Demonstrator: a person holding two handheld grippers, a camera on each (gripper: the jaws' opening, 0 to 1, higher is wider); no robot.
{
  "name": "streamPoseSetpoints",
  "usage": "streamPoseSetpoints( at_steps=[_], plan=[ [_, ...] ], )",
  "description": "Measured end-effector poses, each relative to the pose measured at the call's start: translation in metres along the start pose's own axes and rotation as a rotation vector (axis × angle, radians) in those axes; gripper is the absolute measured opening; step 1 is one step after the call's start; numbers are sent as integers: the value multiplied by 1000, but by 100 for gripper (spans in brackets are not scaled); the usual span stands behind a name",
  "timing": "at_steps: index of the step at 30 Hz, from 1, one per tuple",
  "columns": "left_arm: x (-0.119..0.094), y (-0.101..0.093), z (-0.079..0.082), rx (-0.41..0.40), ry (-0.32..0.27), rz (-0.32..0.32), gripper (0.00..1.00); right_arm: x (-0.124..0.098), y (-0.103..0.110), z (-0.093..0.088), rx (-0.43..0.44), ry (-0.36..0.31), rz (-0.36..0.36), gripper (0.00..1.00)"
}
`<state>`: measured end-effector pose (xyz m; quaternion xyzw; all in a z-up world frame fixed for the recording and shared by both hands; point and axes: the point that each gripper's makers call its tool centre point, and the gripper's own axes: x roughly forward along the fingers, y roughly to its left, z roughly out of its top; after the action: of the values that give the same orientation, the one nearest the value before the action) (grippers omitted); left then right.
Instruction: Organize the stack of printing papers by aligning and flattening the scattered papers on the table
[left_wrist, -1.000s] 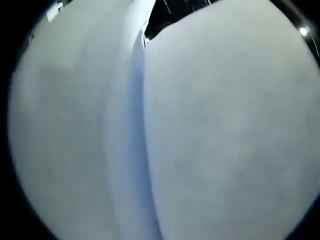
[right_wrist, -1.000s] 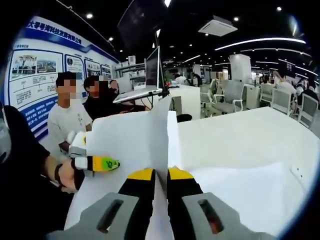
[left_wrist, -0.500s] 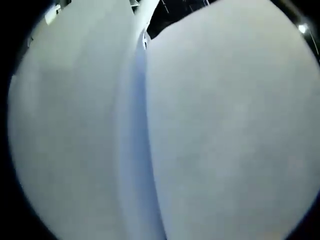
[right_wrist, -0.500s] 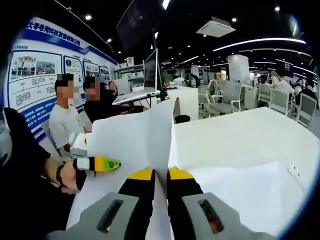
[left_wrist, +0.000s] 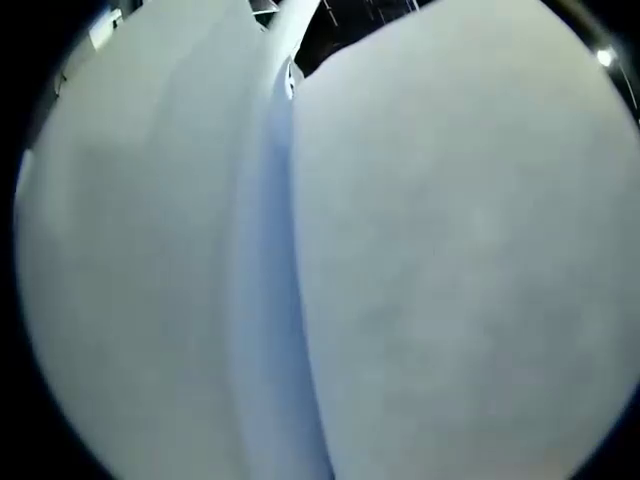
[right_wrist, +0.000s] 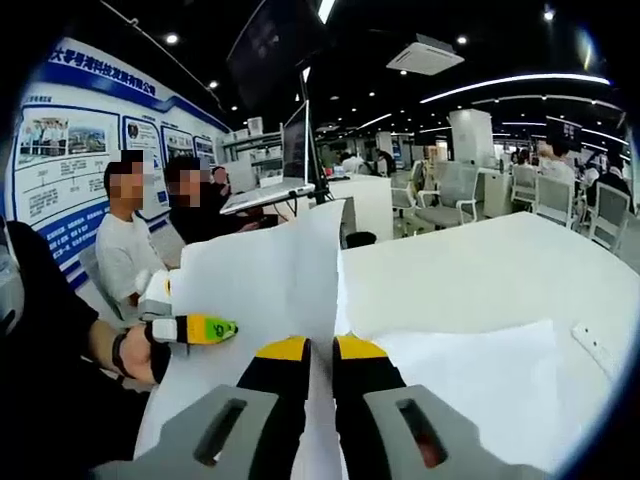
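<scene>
Paper sheets (right_wrist: 270, 290) stand lifted off a white table (right_wrist: 480, 280), pinched along their near edge by the right gripper (right_wrist: 320, 348), whose yellow-tipped jaws are pressed together on the stack with the sheets rising between them. More paper (right_wrist: 470, 380) lies flat on the table to the right of the jaws. In the right gripper view, the left gripper (right_wrist: 200, 328), with its yellow and green tip, meets the left edge of the raised sheets, held by a person's hand (right_wrist: 135, 350); whether its fingers are closed cannot be told. White paper (left_wrist: 440, 260) presses close against the lens in the left gripper view, two curved sheets meeting along a vertical seam. Seated people (right_wrist: 125, 250) and office chairs (right_wrist: 450, 195) sit beyond the table.
</scene>
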<state>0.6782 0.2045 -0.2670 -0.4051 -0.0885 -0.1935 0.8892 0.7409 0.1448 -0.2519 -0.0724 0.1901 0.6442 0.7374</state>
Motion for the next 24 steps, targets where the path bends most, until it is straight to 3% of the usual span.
streamPoseSetpoints(
  at_steps=[24],
  plan=[
    [-1,1,1,-17,-3,-2,6,-1,-6,0,26,-18,-6,4]
  ],
)
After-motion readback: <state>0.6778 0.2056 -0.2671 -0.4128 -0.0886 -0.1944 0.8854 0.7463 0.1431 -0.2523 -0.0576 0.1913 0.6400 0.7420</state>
